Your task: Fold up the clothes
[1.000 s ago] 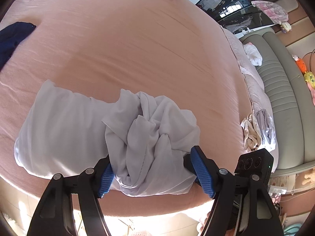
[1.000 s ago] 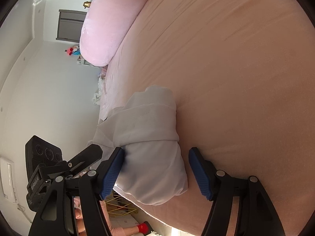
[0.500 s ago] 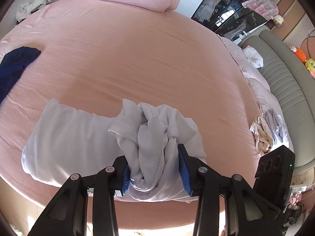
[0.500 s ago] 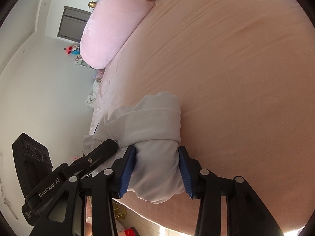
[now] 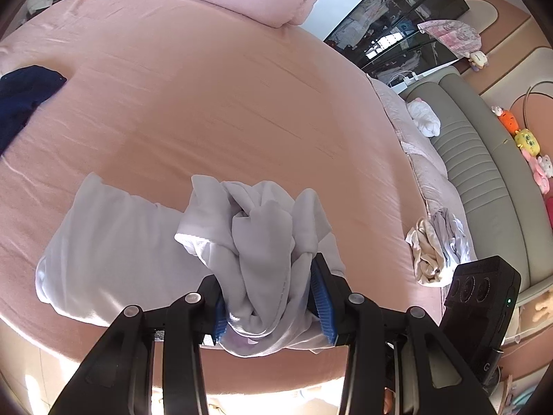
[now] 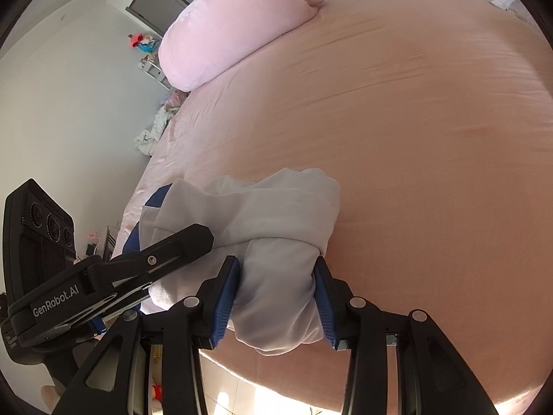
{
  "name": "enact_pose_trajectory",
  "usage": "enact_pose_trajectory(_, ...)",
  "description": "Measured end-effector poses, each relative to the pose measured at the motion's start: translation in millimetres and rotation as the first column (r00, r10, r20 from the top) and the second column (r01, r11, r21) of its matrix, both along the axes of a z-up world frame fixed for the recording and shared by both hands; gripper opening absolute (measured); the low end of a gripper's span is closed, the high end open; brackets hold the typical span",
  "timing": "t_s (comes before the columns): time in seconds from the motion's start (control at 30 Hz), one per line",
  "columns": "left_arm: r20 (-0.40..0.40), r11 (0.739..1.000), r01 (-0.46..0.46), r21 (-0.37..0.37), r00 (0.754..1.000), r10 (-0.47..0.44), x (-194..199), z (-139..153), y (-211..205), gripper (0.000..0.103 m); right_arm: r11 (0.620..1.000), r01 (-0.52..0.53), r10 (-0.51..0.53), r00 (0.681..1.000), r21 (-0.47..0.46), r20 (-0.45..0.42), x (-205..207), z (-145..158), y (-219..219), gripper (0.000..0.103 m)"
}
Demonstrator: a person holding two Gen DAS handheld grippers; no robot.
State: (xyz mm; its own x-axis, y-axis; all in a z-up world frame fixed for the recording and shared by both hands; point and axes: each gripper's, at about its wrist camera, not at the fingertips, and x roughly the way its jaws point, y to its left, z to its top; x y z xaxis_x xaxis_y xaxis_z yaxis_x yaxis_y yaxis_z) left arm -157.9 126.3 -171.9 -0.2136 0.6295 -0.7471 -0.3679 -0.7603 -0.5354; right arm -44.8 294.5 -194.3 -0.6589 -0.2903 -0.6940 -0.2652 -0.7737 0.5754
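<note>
Both of my grippers are clamping the white garment (image 5: 262,242) at the near edge of the pink bed (image 5: 224,86): left gripper (image 5: 271,306) pinching its bunched end, right gripper (image 6: 273,302) squeezing its rolled end. "GenRobot.AI" is showing on the left gripper's body in my right view. Nearby are lying a pink pillow (image 6: 235,24), a navy garment (image 5: 24,93) and crumpled clothes (image 5: 437,245) beside a grey sofa (image 5: 484,173).
</note>
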Motion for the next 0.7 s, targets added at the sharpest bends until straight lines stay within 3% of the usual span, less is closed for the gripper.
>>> enact_pose_trajectory(0.23, 0.066, 0.983, -0.033, 0.182, 0.998, 0.021, -10, 9, -18, 0.038, 0.999, -0.024, 0.025, 0.999, 0.023, -0.027, -9, 21, -10, 0.042)
enact_pose_trajectory(0.5, 0.011, 0.980, -0.030, 0.198, 1.000, 0.028, -10, 32, -28, 0.038, 0.993, -0.068, 0.071, 0.997, 0.096, -0.028, -16, 46, -30, 0.042)
enact_pose_trajectory(0.7, 0.038, 0.968, -0.075, 0.241, 0.997, 0.068, -18, 30, -47, 0.038, 0.984, -0.116, 0.120, 0.993, 0.132, -0.016, -22, 54, -48, 0.042)
